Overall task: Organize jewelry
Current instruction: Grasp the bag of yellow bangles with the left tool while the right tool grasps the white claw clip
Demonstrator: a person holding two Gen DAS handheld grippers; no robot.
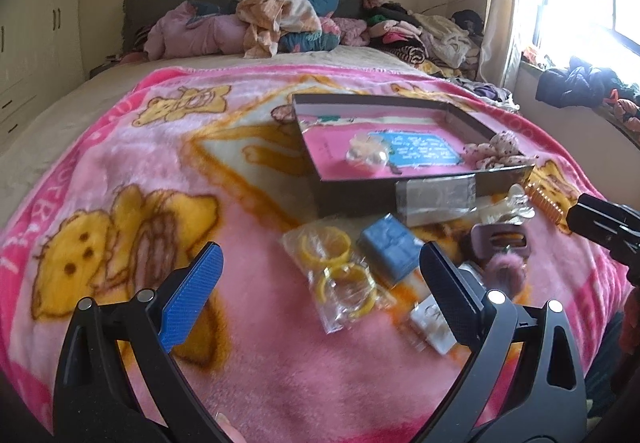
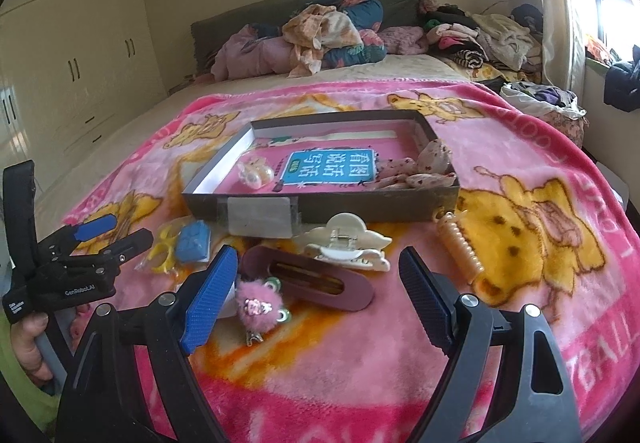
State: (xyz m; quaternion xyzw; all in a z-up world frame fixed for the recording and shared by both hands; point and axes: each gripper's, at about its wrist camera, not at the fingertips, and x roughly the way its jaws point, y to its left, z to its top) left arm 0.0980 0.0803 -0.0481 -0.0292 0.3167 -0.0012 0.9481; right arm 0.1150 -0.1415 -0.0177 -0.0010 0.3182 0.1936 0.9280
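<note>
A shallow dark box (image 1: 360, 199) (image 2: 320, 211) lies on the pink blanket, holding pearl earrings (image 1: 366, 154) (image 2: 256, 173) and a dotted scrunchie (image 1: 500, 153) (image 2: 416, 167). In front of it lie a bag of yellow bangles (image 1: 340, 275) (image 2: 162, 253), a blue box (image 1: 390, 247) (image 2: 193, 242), a mauve hair clip (image 2: 316, 283) (image 1: 500, 241), a pink fluffy clip (image 2: 258, 303), a white claw clip (image 2: 346, 247) and an orange comb clip (image 2: 460, 247). My left gripper (image 1: 320, 283) is open above the bangles. My right gripper (image 2: 316, 307) is open above the mauve clip.
A small silver box (image 1: 432, 323) lies by the left gripper's right finger. Piled clothes (image 1: 280, 19) cover the bed's far end. Wardrobes (image 2: 72, 55) stand at left, a window sill with clothes (image 1: 580, 83) at right.
</note>
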